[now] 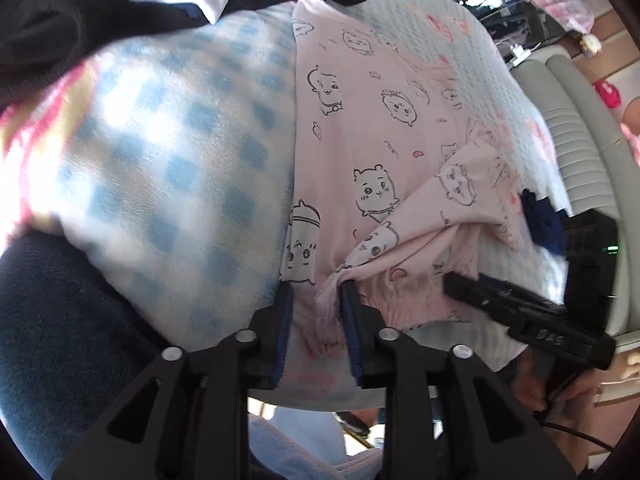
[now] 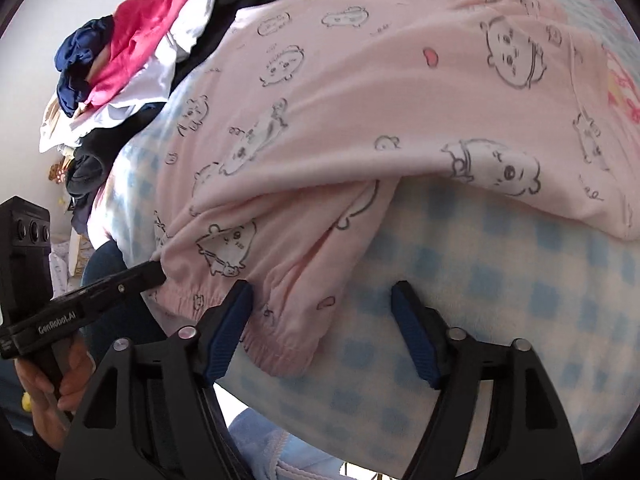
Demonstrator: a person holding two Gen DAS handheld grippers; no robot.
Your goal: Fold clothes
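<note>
my left gripper (image 1: 316,292) is partly closed, pinching the elastic waistband of the pink cartoon-print pants (image 1: 360,140) at the near edge of the bed. my right gripper (image 2: 322,296) is spread wide, its left finger touching the same waistband. the pants lie on a blue checked blanket (image 2: 500,280). a pile of clothes (image 2: 132,52) sits at the far edge.
</note>
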